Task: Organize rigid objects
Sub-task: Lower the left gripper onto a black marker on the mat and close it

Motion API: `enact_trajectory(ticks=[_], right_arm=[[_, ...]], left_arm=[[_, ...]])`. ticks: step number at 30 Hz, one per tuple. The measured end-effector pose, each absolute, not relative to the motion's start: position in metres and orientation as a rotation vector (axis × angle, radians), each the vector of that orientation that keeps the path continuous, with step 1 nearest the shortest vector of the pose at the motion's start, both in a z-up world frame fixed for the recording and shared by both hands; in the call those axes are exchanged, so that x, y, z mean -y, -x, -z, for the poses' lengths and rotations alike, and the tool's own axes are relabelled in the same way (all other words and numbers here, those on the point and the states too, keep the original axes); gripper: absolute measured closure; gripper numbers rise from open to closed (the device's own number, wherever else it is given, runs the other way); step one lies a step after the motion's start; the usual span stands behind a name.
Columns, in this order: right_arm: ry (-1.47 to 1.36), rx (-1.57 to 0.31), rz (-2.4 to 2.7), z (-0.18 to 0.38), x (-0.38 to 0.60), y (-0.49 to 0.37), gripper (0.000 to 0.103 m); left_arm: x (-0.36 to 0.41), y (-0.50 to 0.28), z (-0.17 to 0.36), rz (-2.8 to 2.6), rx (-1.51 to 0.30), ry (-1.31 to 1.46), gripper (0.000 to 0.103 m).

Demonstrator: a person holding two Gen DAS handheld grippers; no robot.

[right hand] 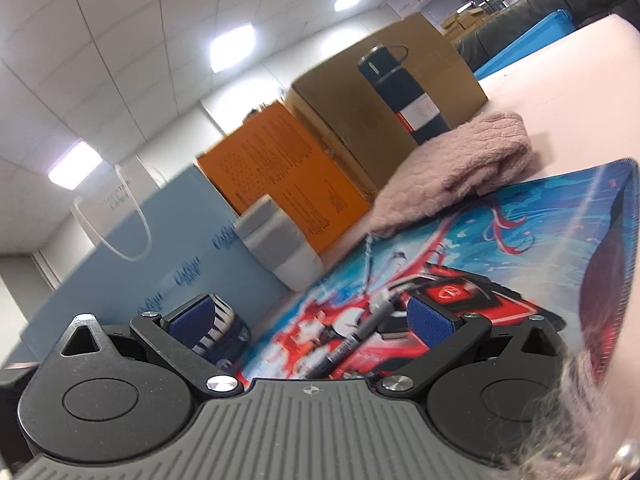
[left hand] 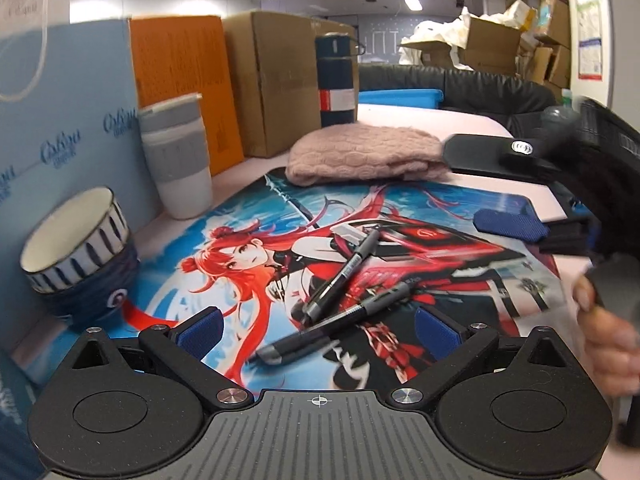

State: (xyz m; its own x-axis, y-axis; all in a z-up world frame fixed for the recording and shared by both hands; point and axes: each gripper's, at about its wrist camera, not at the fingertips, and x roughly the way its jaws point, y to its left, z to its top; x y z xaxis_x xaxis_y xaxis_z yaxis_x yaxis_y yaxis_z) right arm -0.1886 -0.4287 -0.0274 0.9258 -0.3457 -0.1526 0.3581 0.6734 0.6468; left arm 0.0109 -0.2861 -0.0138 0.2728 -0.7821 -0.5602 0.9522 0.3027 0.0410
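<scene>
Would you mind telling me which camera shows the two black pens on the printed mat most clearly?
The left wrist view. Both pens lie in full sight on the mat, crossing just ahead of the open left gripper. The right wrist view shows only blurred, foreshortened parts of the pens between the open right gripper fingers.

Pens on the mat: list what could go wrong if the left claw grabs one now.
1. The two pens lie crossed and touching, so closing the open left claw may catch both or roll one away.
2. The right claw hovers close over the same mat; the two could collide.
3. The bowl sits near the left finger and might get knocked.
</scene>
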Motion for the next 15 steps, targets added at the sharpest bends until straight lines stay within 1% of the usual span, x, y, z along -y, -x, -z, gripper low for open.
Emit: enact_trajectory(ticks=[1,3,5,6,7,9,13,15], right_arm=[[-0.734,-0.014,0.39,0.029,0.43,0.188,0.0],[-0.735,-0.025,0.396,0.03,0.432,0.186,0.0],[-0.742,-0.024,0.4,0.032,0.434,0.185,0.0],[-0.75,-0.027,0.4,0.033,0.435,0.185,0.0],[-0.757,-0.028,0.397,0.033,0.435,0.185,0.0],[-0.758,-0.033,0.393,0.034,0.436,0.184,0.0],[-0.73,-0.049,0.396,0.033,0.432,0.182,0.0],[-0.724,-0.056,0.397,0.033,0.431,0.18,0.0]], left_arm=[[0.29,-0.014,0.015,1.217,-0.506,-0.404,0.006],[0.295,-0.018,0.018,1.226,-0.517,-0.413,0.006],[0.299,-0.024,0.022,1.231,-0.539,-0.411,0.01],[0.3,-0.027,0.023,1.233,-0.558,-0.406,0.016],[0.301,-0.029,0.026,1.231,-0.583,-0.401,0.019],[0.302,-0.032,0.03,1.228,-0.628,-0.403,0.033],[0.295,-0.027,0.03,1.232,-0.619,-0.416,0.04],[0.291,-0.027,0.027,1.244,-0.641,-0.412,0.048]])
